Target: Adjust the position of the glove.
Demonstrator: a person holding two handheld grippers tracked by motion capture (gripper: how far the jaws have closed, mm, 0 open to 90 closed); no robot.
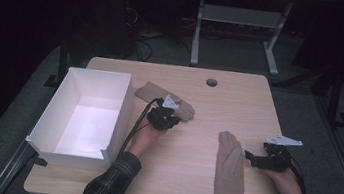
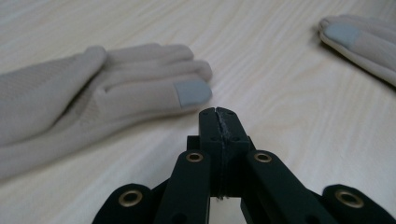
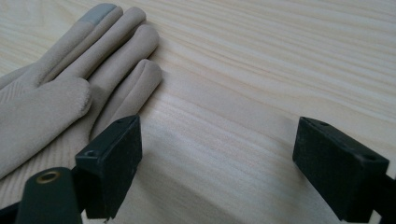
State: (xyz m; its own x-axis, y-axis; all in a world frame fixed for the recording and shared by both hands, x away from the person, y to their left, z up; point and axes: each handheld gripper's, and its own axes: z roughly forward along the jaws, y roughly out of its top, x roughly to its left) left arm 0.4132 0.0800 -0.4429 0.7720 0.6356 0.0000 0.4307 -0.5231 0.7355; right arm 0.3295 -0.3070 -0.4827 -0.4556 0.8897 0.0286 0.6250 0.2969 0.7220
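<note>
Just ahead of the left tongs [image 2: 218, 114], which are black with brass-coloured rivets, lies a beige glove [image 2: 93, 88] with a fine knitted weave and a pale grey patch on one fingertip. Left of the right tongs [image 3: 217, 163], also black and carrying one brass-coloured rivet, lies a second glove [image 3: 70, 79] in the same beige, again with a grey fingertip patch. Under both tongs the table [image 1: 240, 101] is pale wood with fine darker grain lines. Left of the left tongs stands a white box [image 1: 91, 86]. Behind each pair of tongs, the person's sleeves [image 1: 111, 182] show a dark plaid check.
</note>
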